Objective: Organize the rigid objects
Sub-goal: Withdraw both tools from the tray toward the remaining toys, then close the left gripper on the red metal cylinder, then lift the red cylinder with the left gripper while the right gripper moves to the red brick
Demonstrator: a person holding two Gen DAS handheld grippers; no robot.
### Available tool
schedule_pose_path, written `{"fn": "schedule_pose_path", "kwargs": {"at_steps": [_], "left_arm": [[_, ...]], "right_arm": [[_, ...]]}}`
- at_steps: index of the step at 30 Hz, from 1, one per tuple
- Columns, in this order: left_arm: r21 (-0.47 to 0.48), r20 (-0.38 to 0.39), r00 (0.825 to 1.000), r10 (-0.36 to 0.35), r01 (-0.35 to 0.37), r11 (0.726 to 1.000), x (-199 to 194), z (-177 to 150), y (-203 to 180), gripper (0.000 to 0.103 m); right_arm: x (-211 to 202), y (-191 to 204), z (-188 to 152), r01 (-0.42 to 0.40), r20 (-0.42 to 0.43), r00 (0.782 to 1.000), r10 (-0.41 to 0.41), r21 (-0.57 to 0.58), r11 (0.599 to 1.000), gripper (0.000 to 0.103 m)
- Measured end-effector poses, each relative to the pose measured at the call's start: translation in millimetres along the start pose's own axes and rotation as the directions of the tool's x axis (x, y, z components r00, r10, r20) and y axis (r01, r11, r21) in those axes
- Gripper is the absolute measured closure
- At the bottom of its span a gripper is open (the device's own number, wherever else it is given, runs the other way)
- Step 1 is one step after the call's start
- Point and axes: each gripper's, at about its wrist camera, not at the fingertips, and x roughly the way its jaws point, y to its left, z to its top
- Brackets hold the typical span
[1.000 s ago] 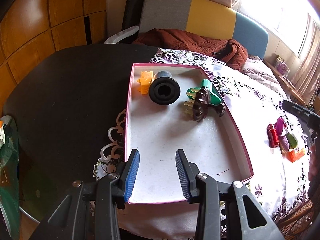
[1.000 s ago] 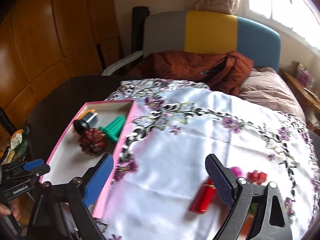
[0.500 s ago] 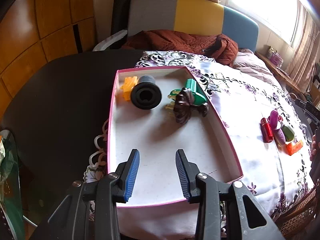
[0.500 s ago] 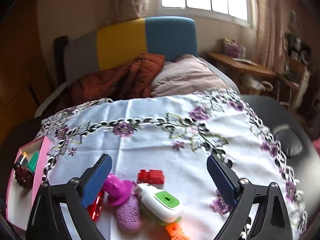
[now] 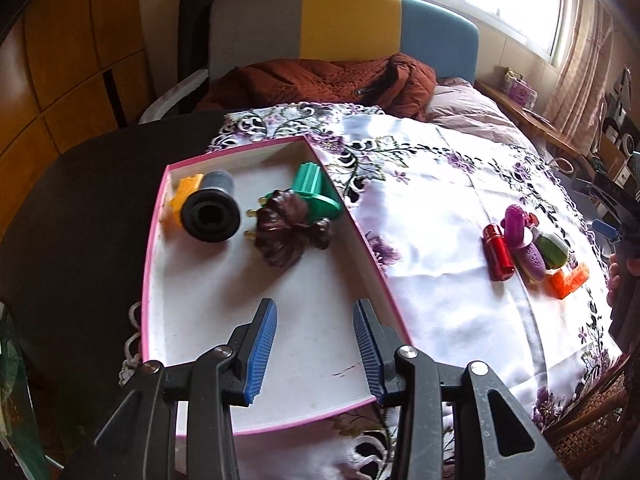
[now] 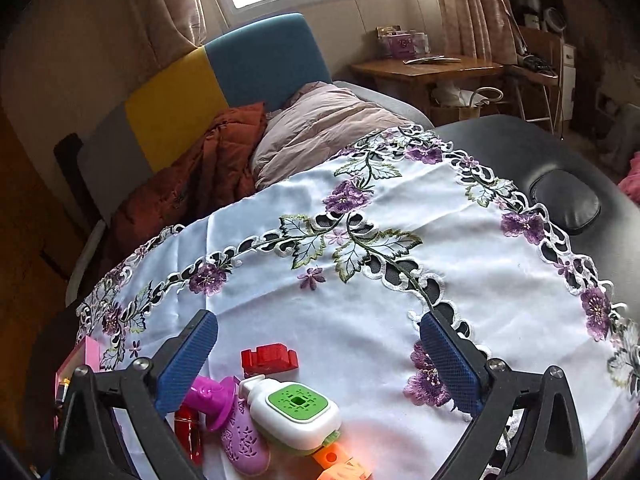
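A pink-rimmed white tray (image 5: pixel 154 240) holds a black spool (image 5: pixel 210 212), a yellow piece (image 5: pixel 182 196), a green piece (image 5: pixel 310 190) and a dark brown hair claw (image 5: pixel 284 228). My left gripper (image 5: pixel 314 320) hovers over the tray's bare near end; its jaws are opening with nothing between them. On the cloth to the right lie a red cylinder (image 5: pixel 497 252), a magenta item (image 5: pixel 516 220), a white-and-green device (image 6: pixel 294 412), a red brick (image 6: pixel 270 358) and an orange piece (image 5: pixel 570 278). My right gripper (image 6: pixel 316 328) stands just above this cluster, jaws opening wide, holding nothing.
A white tablecloth with purple flower embroidery (image 6: pixel 360 280) covers a dark round table (image 5: pixel 80 220). Behind it stands a grey, yellow and blue sofa (image 5: pixel 348 20) with a rust quilt (image 5: pixel 320 80). A wooden side table (image 6: pixel 424 68) is at the back right.
My right gripper swung away from the tray to the cluster on the right, rolled, and its jaws widened. My left gripper shifted over the tray and its jaws opened a little.
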Motion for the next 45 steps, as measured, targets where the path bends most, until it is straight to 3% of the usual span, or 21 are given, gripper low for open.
{"fn": "schedule_pose_path", "kwargs": {"at_steps": [14, 28, 35, 39, 43, 45], "left_arm": [[0.069, -0.046, 0.992, -0.117, 0.12, 0.99, 17, 16, -56, 0.063], [0.208, -0.138, 0.957, -0.256, 0.281, 0.937, 63, 41, -147, 0.063], [0.256, -0.156, 0.952, -0.262, 0.296, 0.92, 100, 59, -187, 0.063], [0.266, -0.19, 0.955, -0.227, 0.273, 0.925, 130, 59, -199, 0.064], [0.278, -0.142, 0.963, -0.227, 0.259, 0.925, 137, 53, -194, 0.077], [0.28, -0.132, 0.961, -0.243, 0.271, 0.921, 135, 51, -189, 0.077]], "right_arm": [[-1, -14, 3, 0.002, 0.0, 1.0, -0.002, 0.073, 0.997, 0.0], [-1, -20, 6, -0.027, -0.004, 1.0, 0.027, 0.118, 0.993, 0.0], [-4, -25, 8, -0.042, 0.017, 0.999, 0.04, 0.142, 0.989, 0.0], [-2, -33, 9, -0.047, 0.01, 0.999, 0.046, 0.183, 0.982, 0.0], [0, -38, 9, -0.051, 0.004, 0.999, 0.052, 0.208, 0.977, 0.0], [3, -40, 9, -0.052, -0.008, 0.998, 0.055, 0.217, 0.975, 0.0]]}}
